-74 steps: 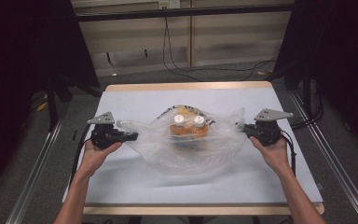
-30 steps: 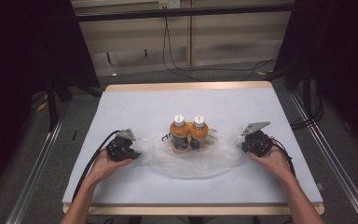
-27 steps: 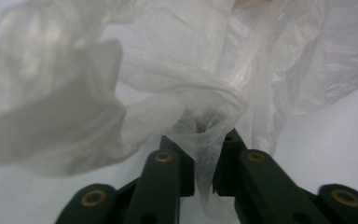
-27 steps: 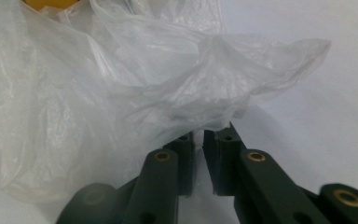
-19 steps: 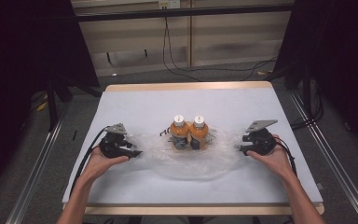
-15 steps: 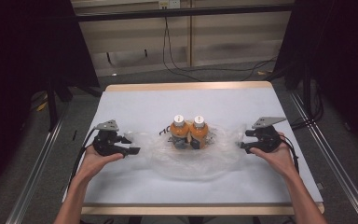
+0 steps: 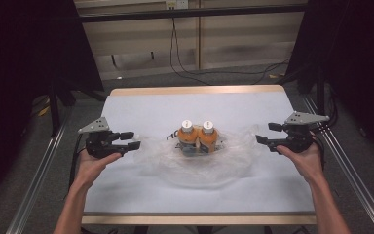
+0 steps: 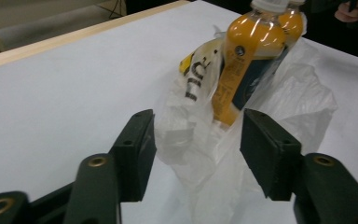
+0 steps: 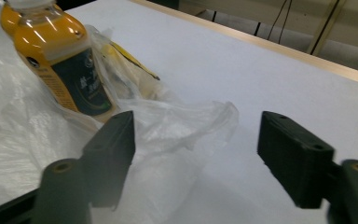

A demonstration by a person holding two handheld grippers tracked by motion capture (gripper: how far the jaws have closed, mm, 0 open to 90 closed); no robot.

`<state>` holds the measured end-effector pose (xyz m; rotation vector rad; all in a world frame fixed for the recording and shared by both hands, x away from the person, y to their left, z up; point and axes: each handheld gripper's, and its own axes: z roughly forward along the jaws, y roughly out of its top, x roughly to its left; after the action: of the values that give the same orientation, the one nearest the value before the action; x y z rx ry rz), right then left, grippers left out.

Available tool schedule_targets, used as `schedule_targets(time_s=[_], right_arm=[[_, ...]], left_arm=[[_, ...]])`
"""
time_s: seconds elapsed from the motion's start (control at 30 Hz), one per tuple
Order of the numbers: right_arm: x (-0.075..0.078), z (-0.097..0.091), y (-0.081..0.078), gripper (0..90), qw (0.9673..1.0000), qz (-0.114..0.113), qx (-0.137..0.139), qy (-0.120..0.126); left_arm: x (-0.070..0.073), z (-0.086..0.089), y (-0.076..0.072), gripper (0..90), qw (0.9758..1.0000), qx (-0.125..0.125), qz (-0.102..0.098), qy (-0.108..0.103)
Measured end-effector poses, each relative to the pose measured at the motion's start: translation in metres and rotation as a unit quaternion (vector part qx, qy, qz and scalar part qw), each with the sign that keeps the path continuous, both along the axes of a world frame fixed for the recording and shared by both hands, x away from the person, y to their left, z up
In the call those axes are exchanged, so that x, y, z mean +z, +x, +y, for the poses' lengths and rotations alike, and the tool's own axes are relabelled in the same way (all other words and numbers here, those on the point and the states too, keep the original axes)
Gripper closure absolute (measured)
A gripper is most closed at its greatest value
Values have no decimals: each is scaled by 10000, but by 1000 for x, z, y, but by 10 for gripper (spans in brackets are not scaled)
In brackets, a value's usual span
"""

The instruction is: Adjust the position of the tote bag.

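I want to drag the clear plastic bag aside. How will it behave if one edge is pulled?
The clear plastic bag lies crumpled and slack, so it is probably floppy and would stretch before it slides. The two orange bottles stand upright on it, look full and tall for their base, and may tip if it is tugged.

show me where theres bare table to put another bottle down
Free: the far strip between the bottles and the table's back edge, and the near strip before the front edge. Crowded: the middle, where the crumpled plastic bag spreads around the bottles.

White table [image 7: 141, 105], wooden edge; black cables [image 7: 185, 58] on floor behind.
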<state>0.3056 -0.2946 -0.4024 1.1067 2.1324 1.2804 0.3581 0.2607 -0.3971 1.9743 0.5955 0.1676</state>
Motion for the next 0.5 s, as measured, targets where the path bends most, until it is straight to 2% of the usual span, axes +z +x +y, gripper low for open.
schedule_targets(time_s=[0.07,0.13,0.17,0.3,0.37,0.47,0.5], right_arm=[[4,5,-1,409,9999,-65,121,20],[8,15,-1,497,9993,-129,341,74],[10,20,0,535,9988,-98,471,76],[11,48,3,652,9957,-4,914,-157],[11,61,7,720,9934,10,1094,-341],[9,72,15,803,9899,122,1350,-426],[6,77,19,835,9882,221,1432,-492]], left_arm=[[0,-7,-2,569,9999,-108,0,5],[2,-15,-3,605,9997,-172,-65,153],[4,-19,-3,618,9997,-217,-54,122],[10,-33,-5,697,9986,-463,-177,191],[8,-45,-4,755,9979,-570,-132,285],[0,-64,1,784,9958,-757,-67,510],[-3,-72,3,787,9945,-818,-49,645]])
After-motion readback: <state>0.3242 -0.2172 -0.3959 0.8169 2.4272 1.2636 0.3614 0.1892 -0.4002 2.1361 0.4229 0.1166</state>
